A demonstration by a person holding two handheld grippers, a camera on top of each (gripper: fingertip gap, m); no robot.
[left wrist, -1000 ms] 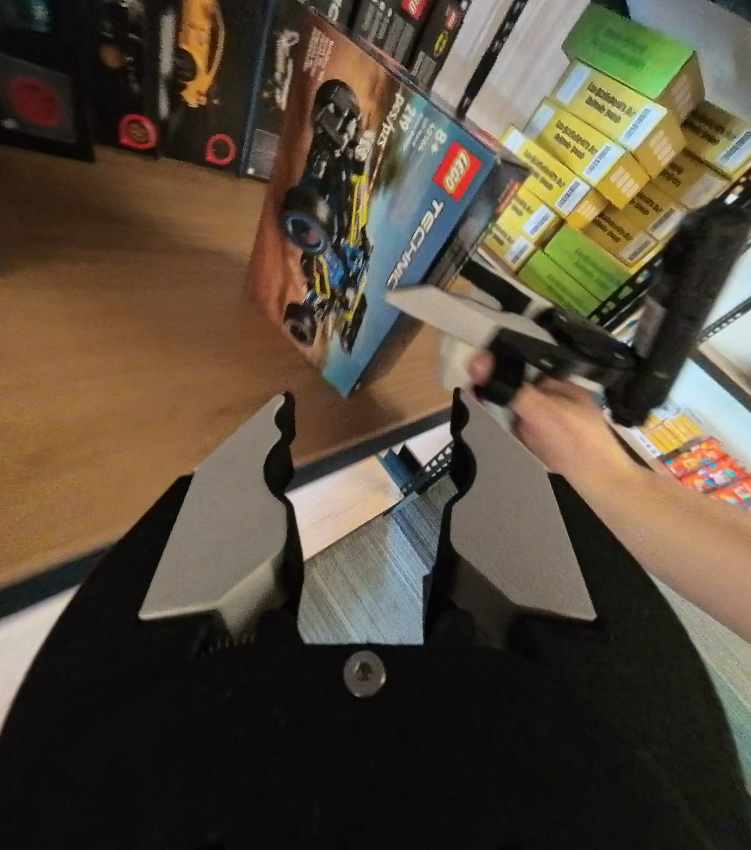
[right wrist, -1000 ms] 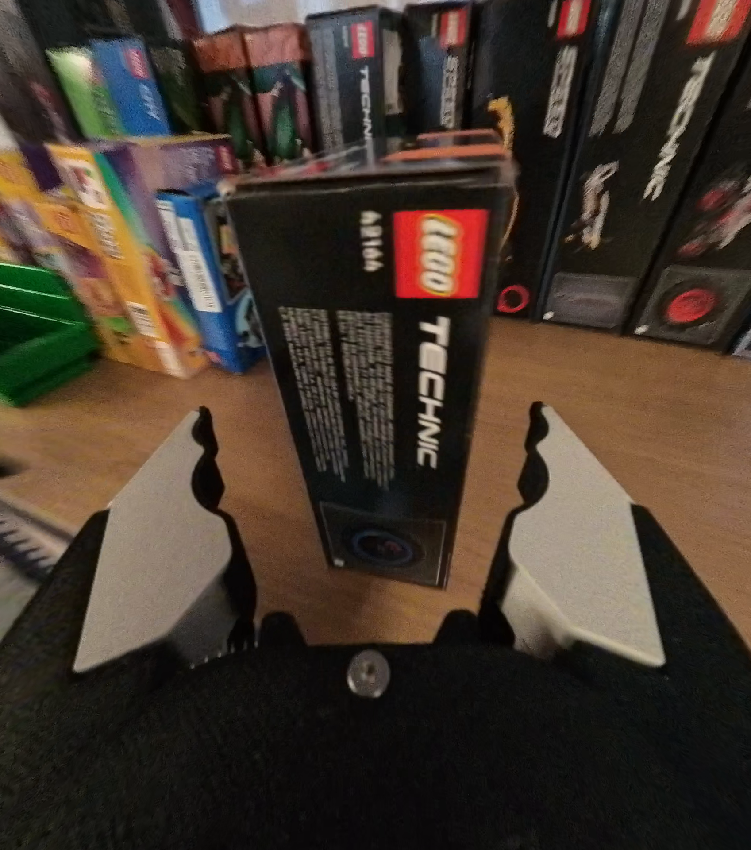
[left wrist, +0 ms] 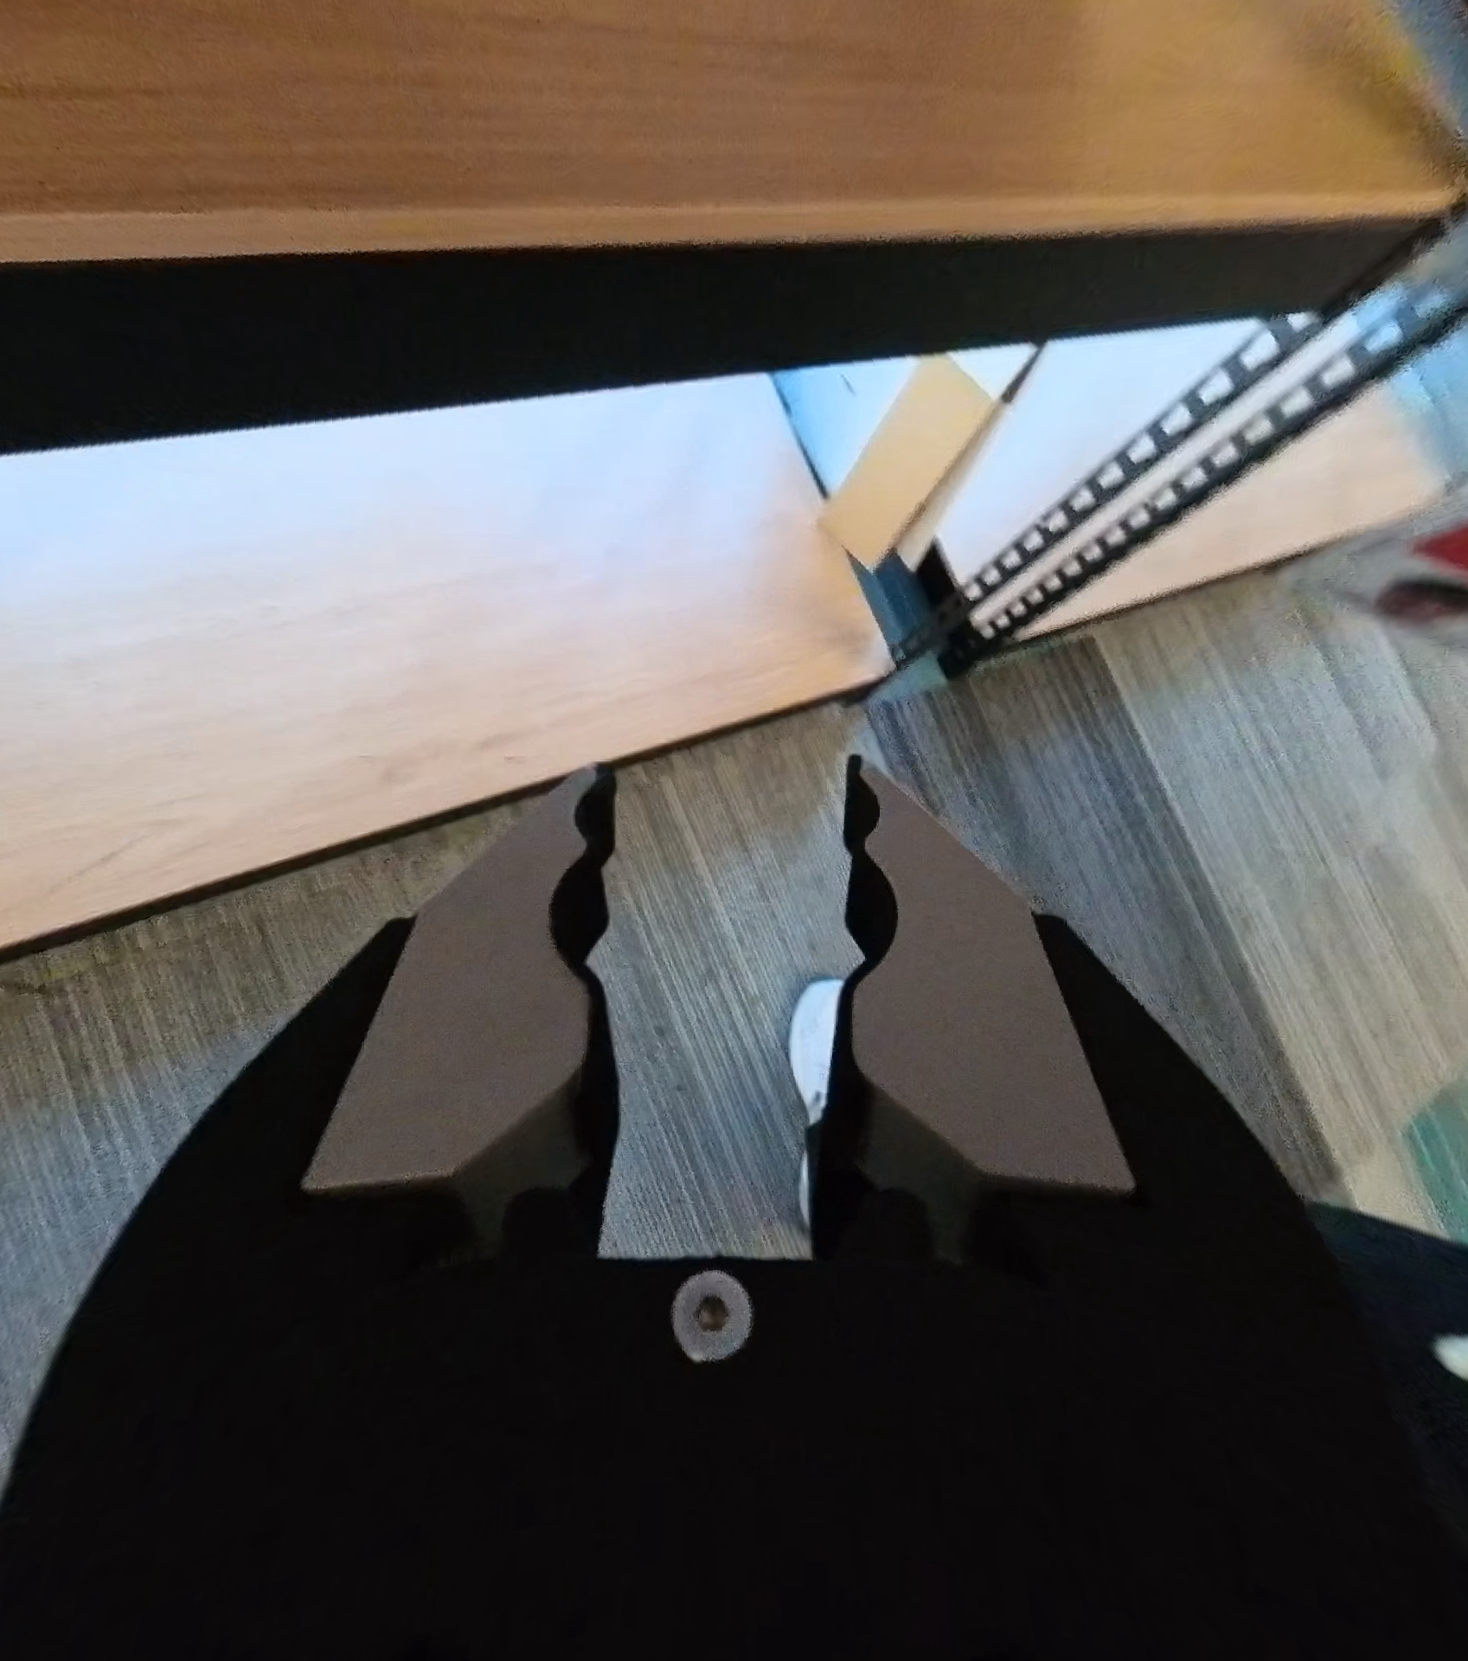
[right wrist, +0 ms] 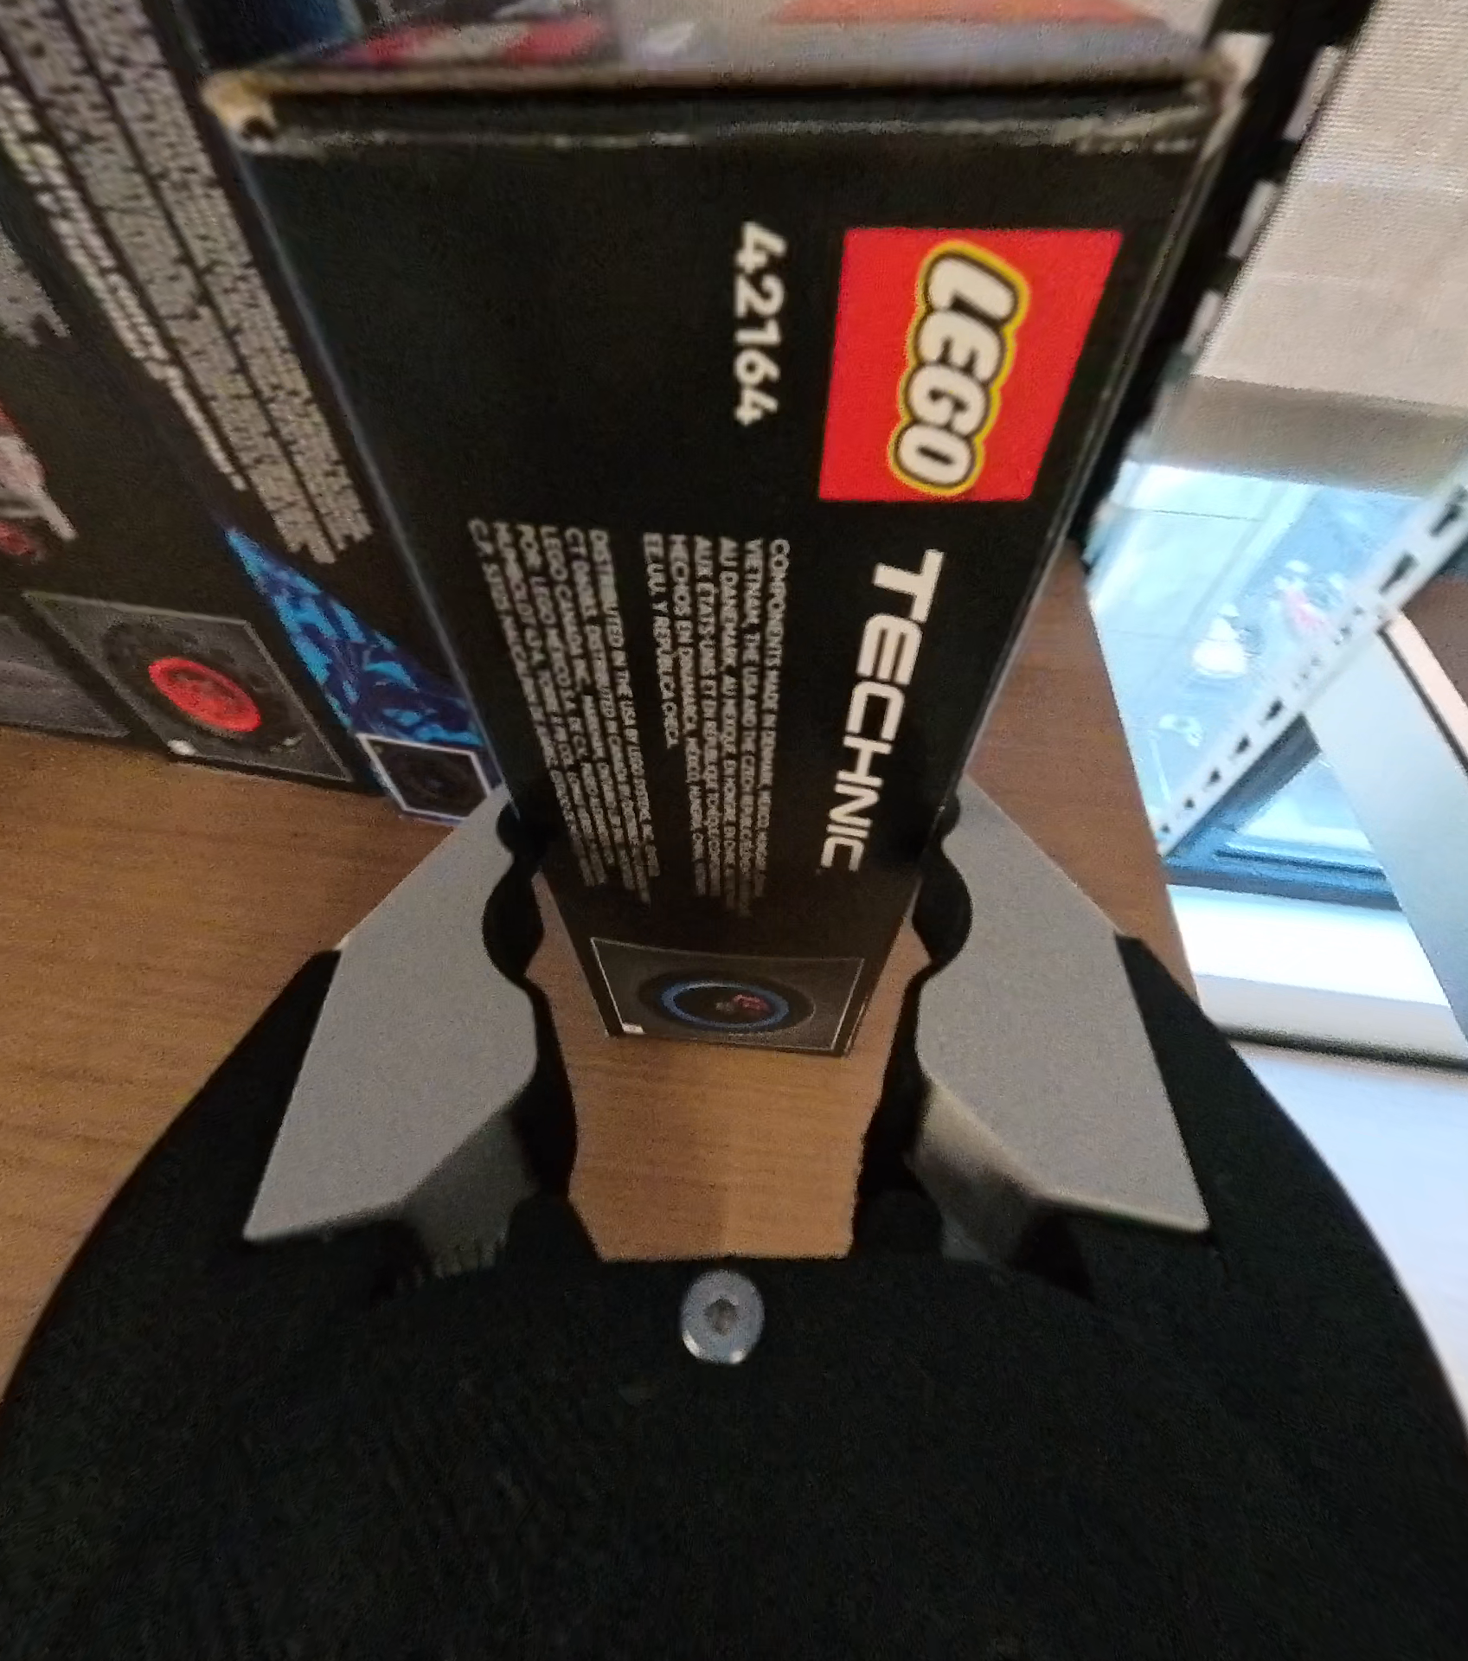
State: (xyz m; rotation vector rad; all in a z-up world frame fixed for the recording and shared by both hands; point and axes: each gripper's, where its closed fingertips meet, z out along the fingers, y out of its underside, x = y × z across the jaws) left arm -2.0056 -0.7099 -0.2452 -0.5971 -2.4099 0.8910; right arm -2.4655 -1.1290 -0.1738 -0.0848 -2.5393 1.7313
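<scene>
Fingers (right wrist: 973,890) of the right hand-held gripper (right wrist: 725,863) have closed onto the black box (right wrist: 712,449); the left hand-held gripper (left wrist: 725,809) has dropped floorward, part-open, empty.

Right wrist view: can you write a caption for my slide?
Right gripper, jaws closed on the narrow side of an upright black toy box on a wooden shelf.

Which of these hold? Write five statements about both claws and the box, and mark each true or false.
1. The right claw clamps the black box by its narrow sides. True.
2. The left claw holds a yellow carton. False: it is open and empty, over the grey floor.
3. The black box is upright. True.
4. The black box lies on carpet. False: wooden shelf is beneath it.
5. Other dark boxes stand to its left. True.
</scene>
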